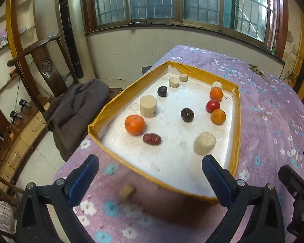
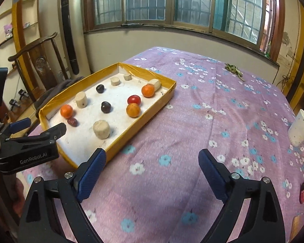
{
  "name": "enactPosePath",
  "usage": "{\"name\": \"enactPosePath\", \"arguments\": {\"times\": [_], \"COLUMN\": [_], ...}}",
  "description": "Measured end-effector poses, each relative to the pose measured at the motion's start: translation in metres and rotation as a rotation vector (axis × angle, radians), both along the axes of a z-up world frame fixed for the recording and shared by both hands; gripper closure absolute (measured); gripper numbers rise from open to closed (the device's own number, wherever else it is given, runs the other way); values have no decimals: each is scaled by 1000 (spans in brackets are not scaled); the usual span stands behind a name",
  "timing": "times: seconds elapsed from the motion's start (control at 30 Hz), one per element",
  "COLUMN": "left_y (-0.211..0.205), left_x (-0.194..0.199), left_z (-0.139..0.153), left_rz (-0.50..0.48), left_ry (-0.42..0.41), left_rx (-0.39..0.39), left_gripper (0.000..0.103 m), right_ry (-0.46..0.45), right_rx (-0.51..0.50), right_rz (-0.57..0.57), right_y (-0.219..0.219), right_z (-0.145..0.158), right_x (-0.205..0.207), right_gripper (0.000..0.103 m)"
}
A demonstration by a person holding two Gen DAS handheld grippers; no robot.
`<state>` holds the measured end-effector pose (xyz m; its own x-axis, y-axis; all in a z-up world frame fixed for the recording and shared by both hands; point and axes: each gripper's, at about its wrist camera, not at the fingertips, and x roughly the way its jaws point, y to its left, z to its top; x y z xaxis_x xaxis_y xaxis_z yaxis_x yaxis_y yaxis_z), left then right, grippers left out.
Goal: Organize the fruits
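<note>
A yellow-rimmed tray with a white floor lies on the purple flowered cloth. In it are three oranges, a red tomato, two dark plums, a red date and several beige cylinders. My left gripper hangs open over the tray's near edge, holding nothing. A small blurred beige piece lies on the cloth low between its fingers, untouched. My right gripper stands open and bare over the cloth, right of the tray.
A white paper cup lies at the table's right edge, dried leaves at the far side. Left of the table stand a wooden chair with a grey garment and a tall tower unit. The left gripper's body shows beside the tray.
</note>
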<state>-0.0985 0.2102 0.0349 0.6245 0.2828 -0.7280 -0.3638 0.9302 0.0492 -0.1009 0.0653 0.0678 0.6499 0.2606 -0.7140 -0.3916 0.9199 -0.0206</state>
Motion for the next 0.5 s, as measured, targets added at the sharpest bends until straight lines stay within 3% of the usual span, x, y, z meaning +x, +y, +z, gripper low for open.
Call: {"name": "enactPosePath", "arguments": {"times": [0.17, 0.23, 0.5], "left_y": [-14, -13, 7], "left_x": [-11, -14, -32], "left_z": [7, 9, 20], "left_rz": [-75, -77, -44], "left_ry": [-16, -7, -115], "left_rx": [72, 57, 34], "left_gripper": [0, 0, 0], "right_ry": [-15, -19, -17], "right_rx": [-4, 6, -14], "right_rz": [-23, -35, -94], "right_y": [1, 1, 5], "right_z": [1, 1, -2], "right_x": [-15, -21, -30], "right_gripper": [9, 9, 9]}}
